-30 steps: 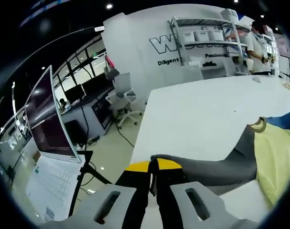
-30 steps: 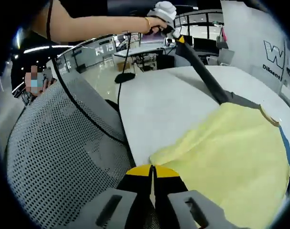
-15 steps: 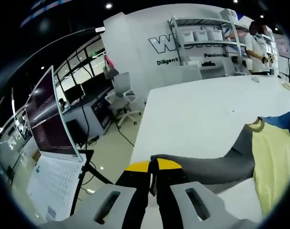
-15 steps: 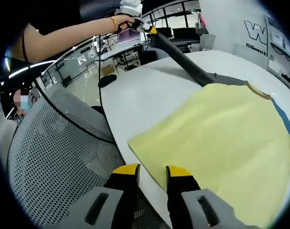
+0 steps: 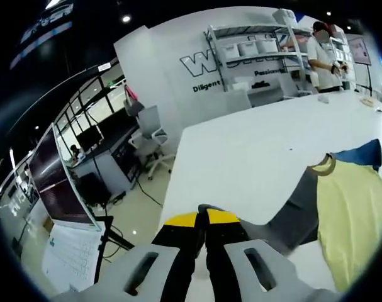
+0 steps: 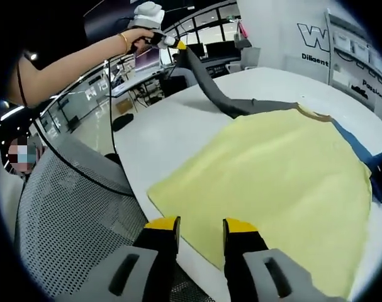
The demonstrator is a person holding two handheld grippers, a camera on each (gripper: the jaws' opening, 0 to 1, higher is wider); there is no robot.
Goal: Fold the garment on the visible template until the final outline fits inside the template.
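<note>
The right hand-held gripper (image 6: pixel 200 226), clamped on the hem of the yellow garment (image 6: pixel 285 189) a second ago, now has its jaws apart and sits back from the near edge, holding nothing. That edge lies flat on the desk (image 6: pixel 172 138) and the yellow panel is more fully spread. The left hand-held gripper (image 5: pixel 202 218) is higher, so the gray sleeve (image 6: pixel 206 78) rises more steeply off the desk; in the left gripper view the sleeve (image 5: pixel 291 211) is shorter and more bent

Your left gripper (image 5: pixel 201 220) fingers are pinching the grey sleeve (image 5: pixel 291 211), which is trailing away rightward over the bench (image 5: pixel 241 157).
</note>
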